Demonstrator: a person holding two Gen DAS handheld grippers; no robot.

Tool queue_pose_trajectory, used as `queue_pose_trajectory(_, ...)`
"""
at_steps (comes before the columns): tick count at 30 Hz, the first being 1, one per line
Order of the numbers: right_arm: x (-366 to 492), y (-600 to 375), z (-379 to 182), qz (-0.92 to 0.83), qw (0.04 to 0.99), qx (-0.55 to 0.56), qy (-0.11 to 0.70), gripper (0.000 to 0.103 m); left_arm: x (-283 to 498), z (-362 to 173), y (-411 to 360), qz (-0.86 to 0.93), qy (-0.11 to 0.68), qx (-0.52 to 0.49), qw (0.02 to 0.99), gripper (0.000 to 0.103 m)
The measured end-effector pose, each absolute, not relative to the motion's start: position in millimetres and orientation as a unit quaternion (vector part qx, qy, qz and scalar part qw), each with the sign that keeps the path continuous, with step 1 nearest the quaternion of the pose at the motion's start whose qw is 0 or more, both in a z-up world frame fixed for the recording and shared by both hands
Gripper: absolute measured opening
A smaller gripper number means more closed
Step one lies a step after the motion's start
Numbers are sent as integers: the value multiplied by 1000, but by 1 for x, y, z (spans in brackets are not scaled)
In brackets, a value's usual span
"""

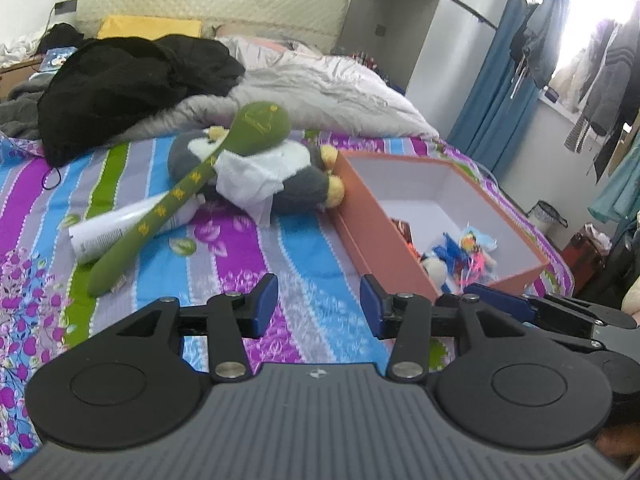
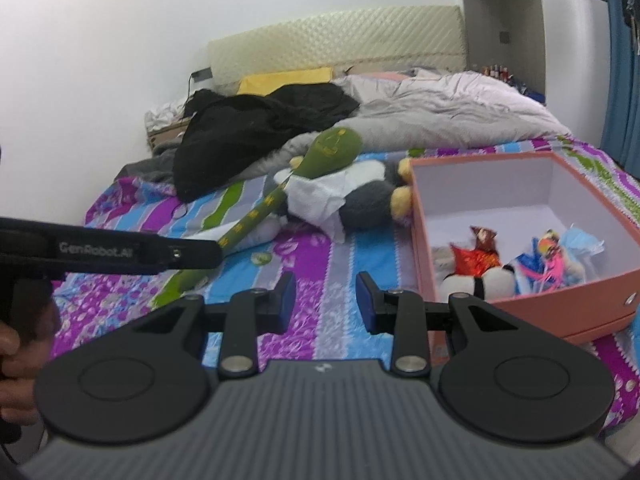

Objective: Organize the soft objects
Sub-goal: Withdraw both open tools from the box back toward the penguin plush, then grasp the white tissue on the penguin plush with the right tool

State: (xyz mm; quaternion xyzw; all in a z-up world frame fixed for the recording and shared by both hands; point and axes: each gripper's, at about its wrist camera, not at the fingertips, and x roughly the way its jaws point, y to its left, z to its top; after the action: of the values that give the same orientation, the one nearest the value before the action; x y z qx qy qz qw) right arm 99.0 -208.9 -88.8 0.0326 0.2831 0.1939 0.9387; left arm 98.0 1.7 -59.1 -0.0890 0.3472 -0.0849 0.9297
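Note:
A grey and white plush penguin [image 1: 280, 172] lies on the striped bedsheet, with a green plush mallet [image 1: 192, 184] leaning across it and a white tube [image 1: 116, 232] under the mallet's handle. An orange box [image 1: 384, 236] with small soft toys [image 1: 460, 256] inside sits to the right. My left gripper [image 1: 319, 308] is open and empty, above the sheet in front of the penguin. My right gripper [image 2: 326, 304] is open and empty, by the box [image 2: 520, 312]; the penguin [image 2: 360, 196] and mallet [image 2: 316, 164] lie beyond it.
A black garment [image 1: 132, 84] and a grey duvet [image 1: 320, 96] are piled at the far end of the bed. A padded headboard [image 1: 212, 4] stands behind. Clothes hang by the window [image 1: 600, 64] at right. The left gripper's body [image 2: 112, 252] crosses the right wrist view.

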Motion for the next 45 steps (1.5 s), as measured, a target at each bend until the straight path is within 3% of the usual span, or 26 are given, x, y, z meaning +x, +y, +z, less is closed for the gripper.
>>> queue_pose_trajectory(14, 114, -200, -120, 189, 929, 40, 315, 36, 108, -77, 23, -58, 360, -83, 927, 51)
queue_pose_trajectory(35, 222, -140, -170, 216, 922, 12, 321, 36, 208, -156, 93, 27, 389, -122, 913, 51)
queue_pose_trajectory(39, 251, -127, -185, 216, 922, 8, 320, 56, 226, -170, 106, 35, 386, -137, 912, 51)
queue_pose_trajectory(45, 294, -105, -190, 205, 935, -26, 289, 57, 248, -187, 117, 37, 385, -154, 909, 51)
